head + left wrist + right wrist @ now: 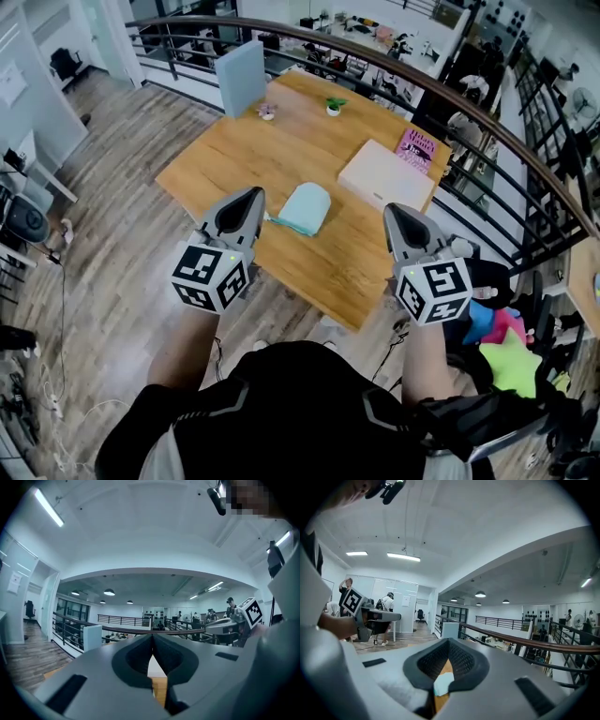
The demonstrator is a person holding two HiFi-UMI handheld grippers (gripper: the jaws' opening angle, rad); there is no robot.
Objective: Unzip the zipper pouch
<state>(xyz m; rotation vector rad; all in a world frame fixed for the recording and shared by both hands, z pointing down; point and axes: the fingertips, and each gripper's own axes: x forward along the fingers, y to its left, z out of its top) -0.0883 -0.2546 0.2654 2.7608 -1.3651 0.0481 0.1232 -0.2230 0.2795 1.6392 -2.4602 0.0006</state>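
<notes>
A pale teal zipper pouch (302, 208) lies flat near the middle of the wooden table (225, 159), its pull tab pointing left. My left gripper (255, 191) hovers just left of the pouch, jaws shut and empty. The right gripper (392, 208) hangs to the pouch's right near the table's front edge, also shut with nothing in it. In the left gripper view the jaws (152, 639) meet in a closed line. In the right gripper view the closed jaws (449, 641) frame a sliver of the pouch (443, 684) below them.
A flat white box (386, 175) and a pink book (417, 150) lie at the table's right end. A grey-blue upright box (241, 78) and two small potted plants (334, 106) stand at the far edge. A curved railing (487, 122) runs behind the table. Bright soft toys (511, 356) sit at right.
</notes>
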